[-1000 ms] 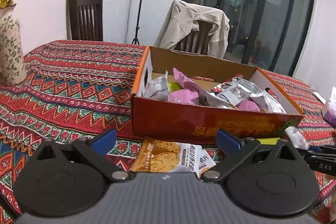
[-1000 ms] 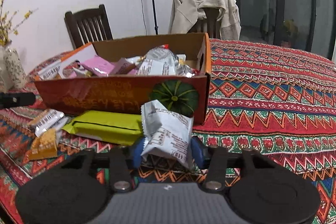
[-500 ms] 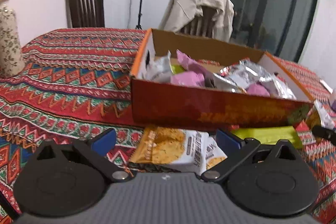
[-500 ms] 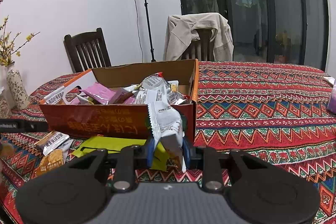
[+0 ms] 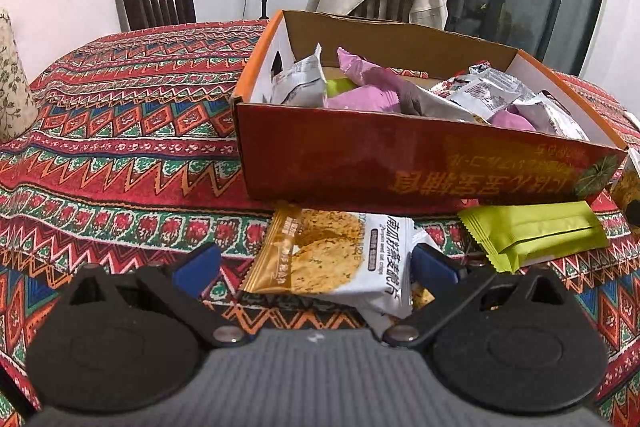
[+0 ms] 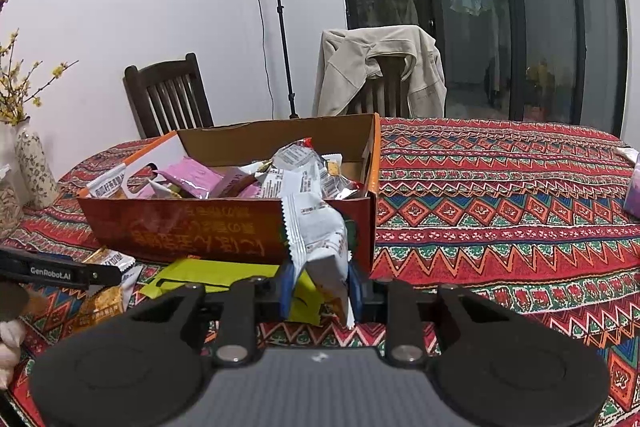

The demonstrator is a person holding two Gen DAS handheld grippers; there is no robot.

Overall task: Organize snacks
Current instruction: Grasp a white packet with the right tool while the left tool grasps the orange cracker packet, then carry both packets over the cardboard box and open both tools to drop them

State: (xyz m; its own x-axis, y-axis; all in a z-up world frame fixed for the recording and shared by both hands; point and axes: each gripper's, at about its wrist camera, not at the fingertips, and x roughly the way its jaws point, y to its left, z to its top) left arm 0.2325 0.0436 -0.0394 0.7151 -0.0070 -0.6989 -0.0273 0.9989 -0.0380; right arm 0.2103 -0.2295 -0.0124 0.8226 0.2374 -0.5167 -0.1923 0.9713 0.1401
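On my right wrist view, the right tongs are pinching a white snack packet, which stands upright between the blue pads, in front of the near wall of the cardboard box. The box sits on the bench, which is covered in a patterned red cloth, and already holds a heap of pink and silver packets. On my left wrist view, the left tongs are spread wide, their pads on either side of an orange-and-white biscuit packet lying flat on the cloth just in front of the box; I cannot tell whether either pad touches it. A green packet lies beside it to the right, partly tucked against the box's near wall. A floral vase stands at the left edge of the bench.
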